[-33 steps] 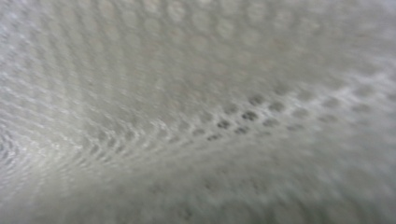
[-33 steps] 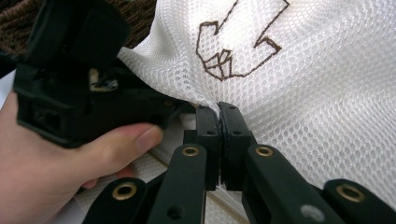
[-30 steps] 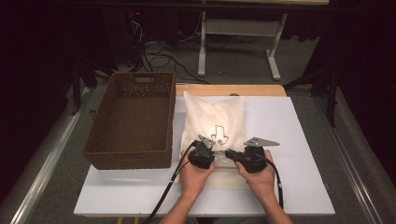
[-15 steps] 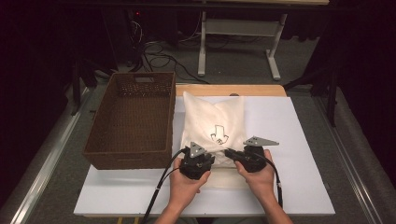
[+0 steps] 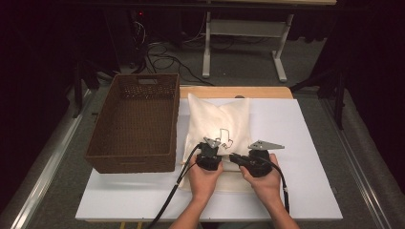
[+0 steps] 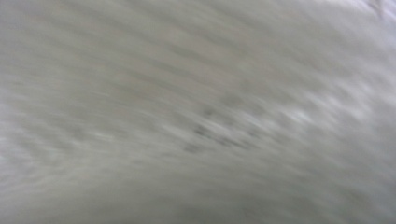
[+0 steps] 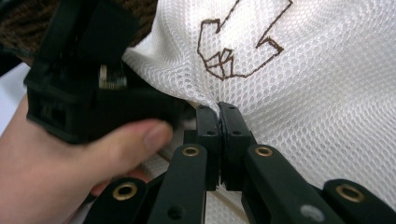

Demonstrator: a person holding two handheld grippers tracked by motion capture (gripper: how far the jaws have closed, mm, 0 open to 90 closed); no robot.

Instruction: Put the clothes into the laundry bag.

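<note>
As you look down from the high view, your items run left to right as follows.

Item one: a brown wicker basket (image 5: pixel 133 125) on the left part of the white table (image 5: pixel 310 157), its long side just beside the bag.

Item two: a white mesh bag (image 5: pixel 217 119) with a brown line drawing (image 5: pixel 223 137) on it, lying flat near the table's middle, its far end against a wooden board (image 5: pixel 234 92) at the back edge. Its near end lies under your two hands.

Item three: your left gripper (image 5: pixel 208 153), held in your left hand (image 5: pixel 204 177), tipped down onto the near part of the bag beside the drawing, cable trailing toward you. Its jaws have just been closing and now stand fully together; the left gripper view is a blur of pale weave, so you cannot tell from it whether cloth is caught between them. In the right gripper view its black body sits at the left, pressed into the mesh.

Item four: your right gripper (image 7: pixel 219 116), held in your right hand (image 5: pixel 265 183), just right of the left one. Its jaws are clamped together on a pinch of the mesh bag (image 7: pixel 327 102), just below the drawing (image 7: pixel 233 42).
</note>
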